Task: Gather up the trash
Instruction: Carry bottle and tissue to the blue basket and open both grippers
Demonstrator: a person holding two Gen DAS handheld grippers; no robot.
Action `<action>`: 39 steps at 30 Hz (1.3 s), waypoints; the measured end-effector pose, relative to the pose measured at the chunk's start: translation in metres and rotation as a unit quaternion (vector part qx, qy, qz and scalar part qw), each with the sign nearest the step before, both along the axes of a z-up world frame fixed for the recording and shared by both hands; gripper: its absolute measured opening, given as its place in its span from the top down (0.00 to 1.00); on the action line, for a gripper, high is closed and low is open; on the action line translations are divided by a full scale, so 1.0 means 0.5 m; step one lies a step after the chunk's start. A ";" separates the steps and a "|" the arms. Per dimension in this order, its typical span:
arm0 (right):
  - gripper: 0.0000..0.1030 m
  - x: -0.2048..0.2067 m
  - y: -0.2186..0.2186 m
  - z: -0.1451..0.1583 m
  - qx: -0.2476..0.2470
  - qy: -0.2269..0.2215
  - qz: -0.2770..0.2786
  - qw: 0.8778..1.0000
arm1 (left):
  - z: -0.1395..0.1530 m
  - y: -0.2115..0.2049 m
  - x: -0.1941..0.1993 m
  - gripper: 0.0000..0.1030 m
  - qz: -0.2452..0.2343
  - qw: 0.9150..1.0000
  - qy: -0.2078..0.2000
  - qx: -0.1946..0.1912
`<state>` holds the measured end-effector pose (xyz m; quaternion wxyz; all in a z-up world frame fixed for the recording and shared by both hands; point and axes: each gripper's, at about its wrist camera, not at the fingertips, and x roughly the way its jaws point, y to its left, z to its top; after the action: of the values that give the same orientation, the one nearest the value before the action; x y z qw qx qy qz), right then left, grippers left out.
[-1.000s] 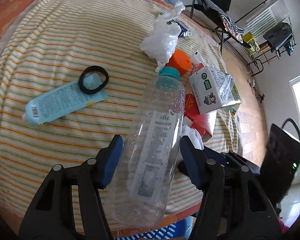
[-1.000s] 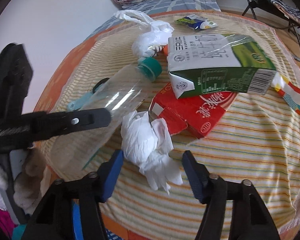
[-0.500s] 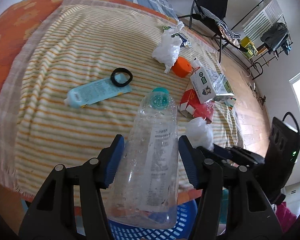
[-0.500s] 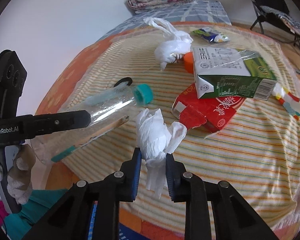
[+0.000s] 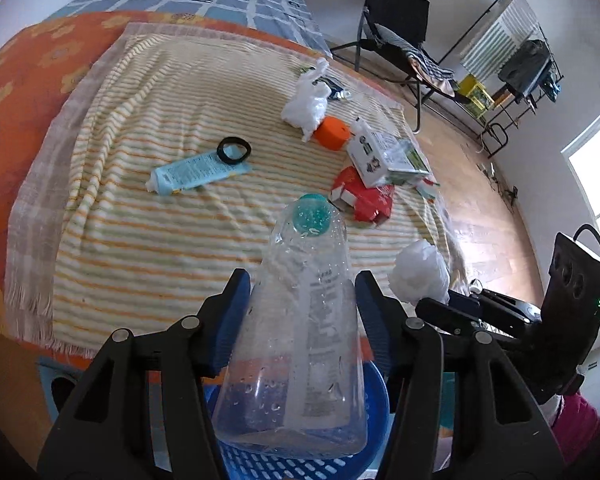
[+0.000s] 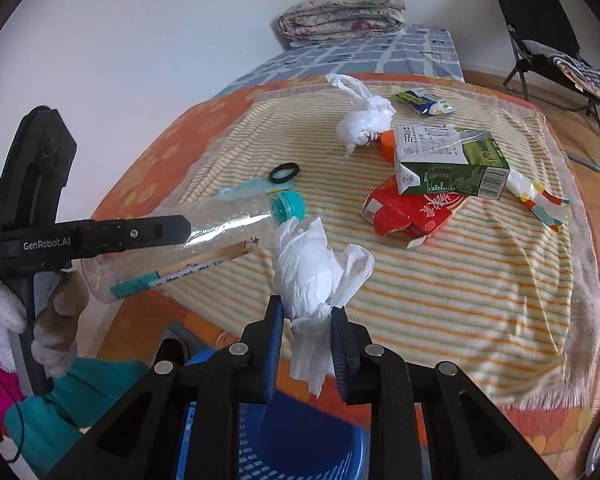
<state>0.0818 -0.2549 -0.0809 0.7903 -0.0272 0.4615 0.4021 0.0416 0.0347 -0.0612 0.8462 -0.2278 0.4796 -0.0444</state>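
My left gripper (image 5: 302, 280) is shut on a clear plastic bottle (image 5: 300, 320) with a teal cap, held off the bed with its base over a blue mesh basket (image 5: 374, 400). In the right wrist view the bottle (image 6: 220, 232) lies nearly level at the left. My right gripper (image 6: 307, 308) is shut on a crumpled white tissue (image 6: 312, 268), which sticks up between the pads above the basket (image 6: 356, 452). The left wrist view shows that tissue (image 5: 420, 272) just right of the bottle.
On the striped blanket (image 5: 160, 240) lie a blue tube (image 5: 196, 172), a black ring (image 5: 233, 151), a white plastic bag (image 6: 364, 120), an orange cap (image 5: 332, 132), a milk carton (image 6: 448, 160), a red carton (image 6: 412, 212) and a snack wrapper (image 6: 424, 102). A folding chair (image 5: 396, 40) stands beyond the bed.
The right gripper shut on the tissue and lifted it off the blanket. Both grippers pulled back from the bed and up, so the blue basket now shows below them.
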 end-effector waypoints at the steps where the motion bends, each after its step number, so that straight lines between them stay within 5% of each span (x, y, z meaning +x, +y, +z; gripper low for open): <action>1: 0.79 -0.007 -0.005 0.001 0.001 0.002 0.001 1.000 | 0.000 -0.001 -0.007 0.46 -0.002 1.000 0.002 -0.006; 17: 0.79 -0.136 -0.053 -0.020 -0.003 0.022 0.033 0.999 | -0.017 -0.092 -0.176 0.46 -0.093 0.995 0.005 0.032; 39: 0.79 -0.229 -0.065 -0.137 -0.058 0.055 0.058 0.995 | -0.130 -0.121 -0.263 0.50 -0.119 0.990 0.076 0.029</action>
<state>-0.0329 -0.2872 -0.1495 0.7365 -0.0771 0.5243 0.4205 -0.0899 -0.0257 -0.1260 0.8024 -0.1473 0.5672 -0.1132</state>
